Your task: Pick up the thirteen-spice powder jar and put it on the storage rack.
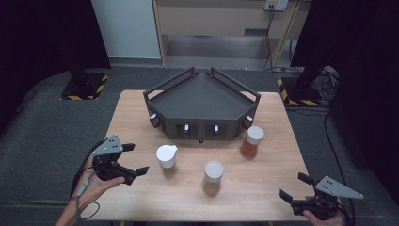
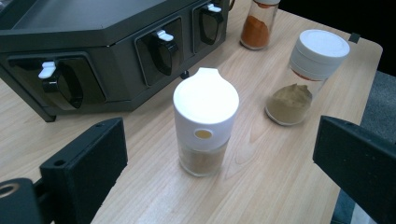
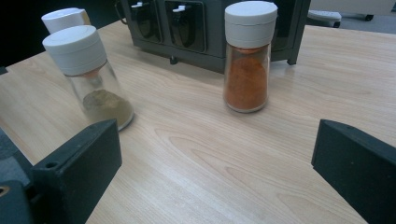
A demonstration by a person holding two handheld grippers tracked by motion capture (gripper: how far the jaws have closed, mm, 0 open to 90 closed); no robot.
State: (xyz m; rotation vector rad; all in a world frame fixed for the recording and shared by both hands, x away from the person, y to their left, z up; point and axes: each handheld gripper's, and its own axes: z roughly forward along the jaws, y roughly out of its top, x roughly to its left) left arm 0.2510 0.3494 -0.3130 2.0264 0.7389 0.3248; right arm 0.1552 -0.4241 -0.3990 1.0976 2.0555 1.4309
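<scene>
The spout jar [image 2: 205,123] stands upright on the desk [image 1: 268,188] ahead of the left gripper [image 1: 133,160], jaws apart and holding nothing, clear path between. Beyond it sits the rack [image 2: 93,46] (its clips show in the left gripper view). Right gripper [image 1: 294,187] jaws also apart, facing the orange jar [image 3: 246,60]; brown jar [image 3: 93,74] left of them.

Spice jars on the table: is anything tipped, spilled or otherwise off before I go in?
Nothing stands out. All three jars stand upright and capped, apart from each other, in front of the dark rack: the spouted-lid jar, the tan-powder jar and the orange-powder jar. No powder shows on the table. Left gripper and right gripper are open, holding nothing.
</scene>
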